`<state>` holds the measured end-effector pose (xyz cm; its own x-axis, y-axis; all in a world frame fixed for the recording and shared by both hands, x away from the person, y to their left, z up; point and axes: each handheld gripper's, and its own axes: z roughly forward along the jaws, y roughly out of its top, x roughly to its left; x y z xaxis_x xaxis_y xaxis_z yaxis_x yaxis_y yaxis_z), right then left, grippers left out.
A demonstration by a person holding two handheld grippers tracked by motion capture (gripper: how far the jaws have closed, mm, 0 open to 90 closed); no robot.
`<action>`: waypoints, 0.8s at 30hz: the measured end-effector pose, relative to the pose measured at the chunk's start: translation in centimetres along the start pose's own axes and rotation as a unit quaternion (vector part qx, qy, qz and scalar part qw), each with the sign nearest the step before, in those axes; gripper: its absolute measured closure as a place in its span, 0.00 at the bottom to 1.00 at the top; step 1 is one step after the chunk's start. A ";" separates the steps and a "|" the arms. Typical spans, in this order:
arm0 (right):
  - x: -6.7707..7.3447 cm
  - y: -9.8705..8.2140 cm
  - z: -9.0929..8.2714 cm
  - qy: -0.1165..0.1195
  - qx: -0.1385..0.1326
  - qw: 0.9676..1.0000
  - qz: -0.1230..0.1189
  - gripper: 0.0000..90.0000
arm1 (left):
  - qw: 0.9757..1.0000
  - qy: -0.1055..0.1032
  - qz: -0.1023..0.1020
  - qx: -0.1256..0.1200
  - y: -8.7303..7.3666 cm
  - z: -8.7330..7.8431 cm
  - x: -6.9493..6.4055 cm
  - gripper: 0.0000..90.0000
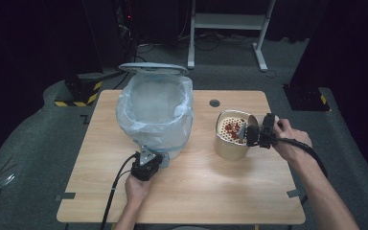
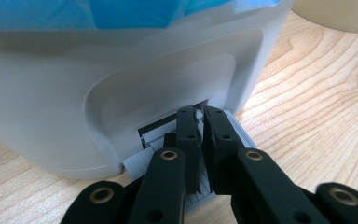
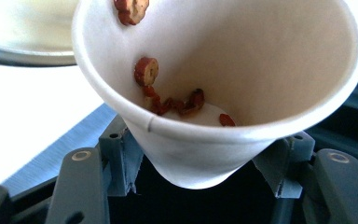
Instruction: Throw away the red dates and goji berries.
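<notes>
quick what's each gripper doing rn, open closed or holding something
Left gripper: closed, jaws pressing down on the bin's pedal.
Right gripper: closed on a paper cup, tipped toward the strainer container.

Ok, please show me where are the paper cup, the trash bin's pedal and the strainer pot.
paper cup [image 3: 242, 60], right gripper view, on its inner wall.
pedal [image 2: 235, 126], left gripper view, on the ribbed part beside the jaws.
strainer pot [image 1: 227, 146], high view, on its outer side wall.
</notes>
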<state>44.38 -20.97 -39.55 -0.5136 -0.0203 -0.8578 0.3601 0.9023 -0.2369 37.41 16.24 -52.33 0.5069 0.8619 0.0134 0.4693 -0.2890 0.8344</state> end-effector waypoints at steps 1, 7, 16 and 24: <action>-0.1 -0.2 0.0 0.011 -0.003 1.000 0.013 0.43 | 1.000 0.000 0.000 0.000 0.0 0.0 0.0 0.95; -0.5 -1.6 0.2 0.066 -0.052 0.991 0.104 0.42 | 1.000 0.000 0.000 0.000 0.0 0.0 0.0 0.95; -0.8 -2.9 0.2 0.098 -0.083 0.978 0.165 0.42 | 1.000 0.001 0.000 -0.001 0.0 0.0 0.0 0.94; -1.7 -4.9 -0.9 0.157 -0.151 0.940 0.263 0.42 | 1.000 0.001 0.000 -0.001 0.0 0.0 0.0 0.94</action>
<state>42.79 -24.96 -36.55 -0.5479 0.5487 -0.6314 0.4153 0.8337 0.3640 37.40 16.20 -52.34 0.5055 0.8627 0.0154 0.4675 -0.2889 0.8355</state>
